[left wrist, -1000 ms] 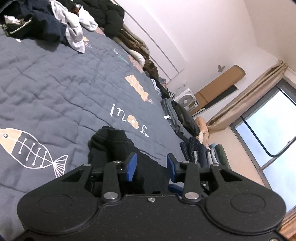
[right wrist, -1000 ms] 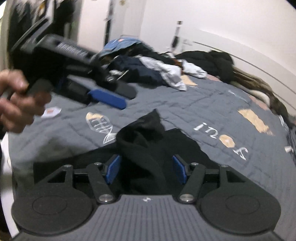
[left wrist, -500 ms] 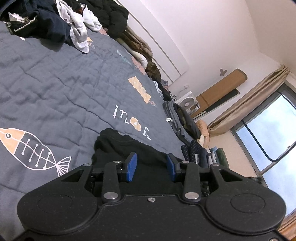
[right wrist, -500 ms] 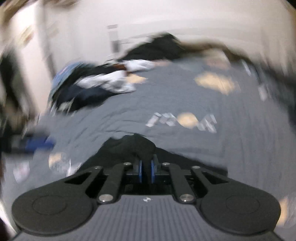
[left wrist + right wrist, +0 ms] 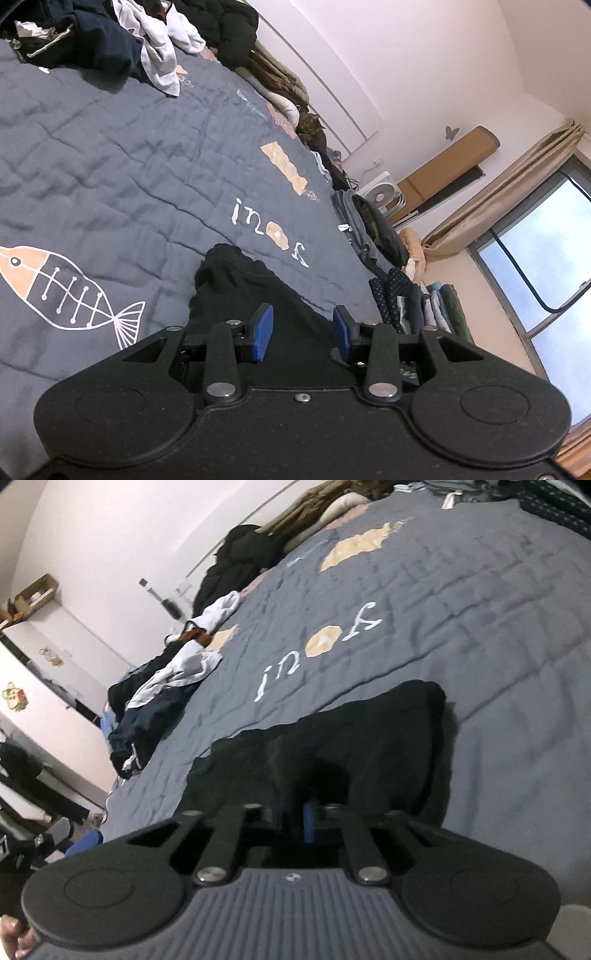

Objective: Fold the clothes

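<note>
Black garment [image 5: 354, 738] pinched in the right gripper [image 5: 308, 821]; left gripper [image 5: 301, 334] hovers low, fingers apart.

There were two tongs: the left one [image 5: 301, 334], its blue pads apart, and the right one [image 5: 301, 821], its pads pinched on cloth. One black garment [image 5: 354, 734] lay directly ahead of both. One grey quilt [image 5: 110, 155] spread beneath and beyond them, with one fish drawing [image 5: 62, 288] to the left of the left tongs. One heap of unfolded clothes [image 5: 110, 40] sat far ahead on the left. One row of folded clothes [image 5: 417, 299] stood just right of the left tongs. One fan [image 5: 380, 194], one curtain [image 5: 509, 195] and one window [image 5: 546, 266] were further right.
</note>
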Motion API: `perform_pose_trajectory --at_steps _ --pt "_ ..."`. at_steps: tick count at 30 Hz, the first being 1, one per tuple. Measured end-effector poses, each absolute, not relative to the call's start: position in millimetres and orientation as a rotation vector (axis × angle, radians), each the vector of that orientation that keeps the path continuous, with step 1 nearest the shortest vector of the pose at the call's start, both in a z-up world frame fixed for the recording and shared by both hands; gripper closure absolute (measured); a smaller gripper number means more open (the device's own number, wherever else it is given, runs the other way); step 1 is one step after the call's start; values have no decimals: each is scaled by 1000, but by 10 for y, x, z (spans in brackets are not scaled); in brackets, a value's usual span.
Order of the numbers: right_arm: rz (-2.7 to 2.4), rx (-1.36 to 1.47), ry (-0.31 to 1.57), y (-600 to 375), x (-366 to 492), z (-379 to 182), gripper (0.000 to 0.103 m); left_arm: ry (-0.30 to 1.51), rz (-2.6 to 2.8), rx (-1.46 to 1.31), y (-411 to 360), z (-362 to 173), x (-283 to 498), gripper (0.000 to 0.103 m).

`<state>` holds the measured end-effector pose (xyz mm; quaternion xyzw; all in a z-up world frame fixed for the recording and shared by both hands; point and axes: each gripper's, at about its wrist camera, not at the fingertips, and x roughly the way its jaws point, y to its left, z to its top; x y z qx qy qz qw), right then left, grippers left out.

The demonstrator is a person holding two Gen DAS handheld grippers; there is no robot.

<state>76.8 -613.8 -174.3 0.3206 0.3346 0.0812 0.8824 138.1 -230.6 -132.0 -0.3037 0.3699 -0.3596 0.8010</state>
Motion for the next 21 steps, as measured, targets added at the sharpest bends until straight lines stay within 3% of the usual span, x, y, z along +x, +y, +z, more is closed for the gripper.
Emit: perform_pose_trajectory --at_steps 7,10,15,21 --pt "197 390 614 -6001 734 -1283 94 797 -778 -637 -2333 -1330 1369 67" --pt "131 258 716 -5999 809 -1396 86 800 -780 -632 -2342 -1335 1363 67" --pt "138 447 732 -6281 642 -1463 79 805 -783 -624 -2354 -1340 1355 67" --pt "136 380 630 -6115 299 -1142 74 814 -799 -603 -2415 -1333 1322 67"
